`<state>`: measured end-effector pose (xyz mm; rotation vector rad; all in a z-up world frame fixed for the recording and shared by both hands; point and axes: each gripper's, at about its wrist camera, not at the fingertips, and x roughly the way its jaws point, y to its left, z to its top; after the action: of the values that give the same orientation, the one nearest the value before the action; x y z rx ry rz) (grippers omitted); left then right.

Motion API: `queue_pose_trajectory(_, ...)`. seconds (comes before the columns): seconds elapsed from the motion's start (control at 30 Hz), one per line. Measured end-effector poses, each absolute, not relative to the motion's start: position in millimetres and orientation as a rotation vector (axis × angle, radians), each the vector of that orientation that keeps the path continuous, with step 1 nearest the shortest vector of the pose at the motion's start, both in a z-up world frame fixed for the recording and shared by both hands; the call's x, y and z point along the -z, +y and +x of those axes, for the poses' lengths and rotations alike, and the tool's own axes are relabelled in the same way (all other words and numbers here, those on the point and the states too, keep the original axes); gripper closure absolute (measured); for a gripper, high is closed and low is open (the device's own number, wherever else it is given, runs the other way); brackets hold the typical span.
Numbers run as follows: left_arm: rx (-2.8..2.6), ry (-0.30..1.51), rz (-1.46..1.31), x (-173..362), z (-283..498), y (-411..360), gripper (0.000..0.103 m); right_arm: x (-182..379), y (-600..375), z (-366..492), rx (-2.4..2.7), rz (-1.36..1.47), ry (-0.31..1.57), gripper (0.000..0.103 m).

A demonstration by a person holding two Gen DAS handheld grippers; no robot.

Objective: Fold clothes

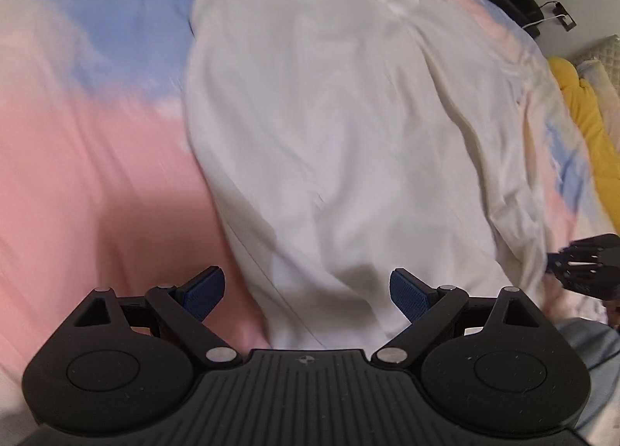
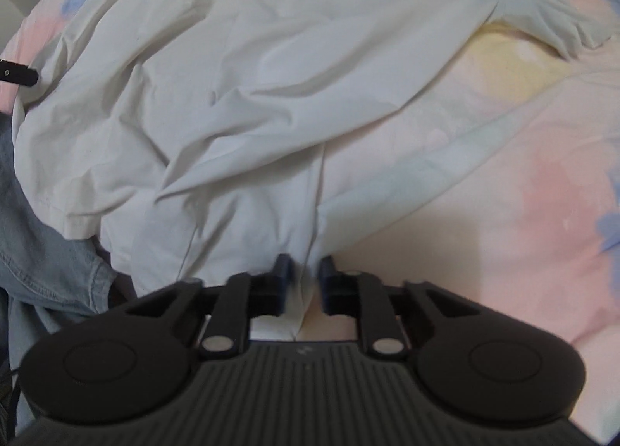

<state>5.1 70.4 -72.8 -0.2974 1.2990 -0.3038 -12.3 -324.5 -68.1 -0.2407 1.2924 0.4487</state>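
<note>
A white shirt (image 1: 329,116) lies spread and creased on a pink, blue and yellow bedsheet (image 1: 89,182). My left gripper (image 1: 308,293) hovers over the shirt's near edge, open wide, with nothing between its blue pads (image 1: 205,291). In the right wrist view the white shirt (image 2: 240,89) fills the upper left, one sleeve running to the far right. My right gripper (image 2: 305,275) is shut on a fold of the shirt's near hem, the cloth running up between its fingers. The right gripper (image 1: 589,264) also shows at the left view's right edge.
A blue denim garment (image 2: 46,252) lies bunched at the left beside the shirt. A yellow cloth (image 1: 589,124) sits at the bed's far right edge, with a black charger and cable (image 1: 558,16) beyond. Bare bedsheet (image 2: 503,194) stretches to the right of the shirt.
</note>
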Motion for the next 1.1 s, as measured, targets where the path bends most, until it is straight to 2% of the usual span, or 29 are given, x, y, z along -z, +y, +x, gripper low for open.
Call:
queue_pose_trajectory(0.07, 0.307, 1.353, -0.325, 83.2, -0.9, 62.8, 0.012, 58.5, -326.5, -17.0, -0.432, -0.230, 1.260, 0.100)
queue_pose_trajectory(0.1, 0.302, 1.379, -0.317, 88.2, -3.9, 58.6, 0.019, 53.6, -327.7, -19.3, -0.424, -0.223, 1.244, 0.101)
queue_pose_trajectory(0.13, 0.300, 1.392, -0.295, 90.7, -7.0, 54.9, 0.036, 48.8, -328.9, -21.6, -0.416, -0.217, 1.227, 0.101)
queue_pose_trajectory(0.23, 0.300, 1.379, -0.284, 82.8, -14.6, 57.1, 0.068, 35.1, -329.2, -29.8, -0.395, -0.233, 1.199, 0.101)
queue_pose_trajectory(0.3, 0.309, 1.353, -0.304, 69.1, -19.1, 67.2, 0.081, 33.2, -333.2, -41.0, -0.387, -0.248, 1.196, 0.100)
queue_pose_trajectory(0.33, 0.314, 1.336, -0.318, 61.0, -21.4, 74.3, 0.084, 34.9, -335.4, -43.0, -0.385, -0.247, 1.200, 0.100)
queue_pose_trajectory(0.4, 0.323, 1.316, -0.358, 45.9, -24.0, 91.8, 0.085, 36.6, -334.9, -42.3, -0.398, -0.238, 1.199, 0.100)
queue_pose_trajectory(0.47, 0.307, 1.292, -0.373, 32.4, -25.8, 110.0, 0.090, 38.2, -334.1, -41.4, -0.411, -0.228, 1.198, 0.100)
queue_pose_trajectory(0.67, 0.252, 1.283, -0.426, 28.0, -29.9, 142.4, 0.090, 42.9, -331.6, -38.6, -0.452, -0.199, 1.194, 0.096)
queue_pose_trajectory(0.73, 0.256, 1.285, -0.429, 27.3, -31.6, 138.8, 0.090, 44.4, -330.8, -37.7, -0.466, -0.189, 1.193, 0.080)
queue_pose_trajectory(0.8, 0.261, 1.289, -0.419, 30.4, -32.9, 133.0, 0.090, 46.0, -330.0, -36.8, -0.479, -0.180, 1.191, 0.069)
queue_pose_trajectory(0.93, 0.267, 1.271, -0.402, 37.9, -35.2, 130.5, 0.090, 58.1, -324.8, -28.2, -0.477, -0.182, 1.217, 0.054)
queue_pose_trajectory(0.97, 0.265, 1.265, -0.404, 37.5, -35.7, 132.8, 0.090, 63.5, -322.8, -26.8, -0.472, -0.205, 1.235, 0.054)
queue_pose_trajectory(1.0, 0.263, 1.259, -0.406, 36.6, -36.2, 135.2, 0.093, 66.8, -321.7, -26.5, -0.476, -0.217, 1.248, 0.055)
queue_pose_trajectory(1.03, 0.263, 1.251, -0.408, 35.1, -36.0, 138.0, 0.094, 69.7, -320.8, -26.5, -0.482, -0.227, 1.260, 0.064)
queue_pose_trajectory(1.07, 0.265, 1.242, -0.410, 33.6, -35.1, 140.9, 0.095, 69.7, -320.9, -27.5, -0.494, -0.228, 1.268, 0.078)
queue_pose_trajectory(1.1, 0.267, 1.233, -0.411, 31.5, -35.1, 144.6, 0.096, 67.1, -321.5, -29.3, -0.493, -0.232, 1.270, 0.099)
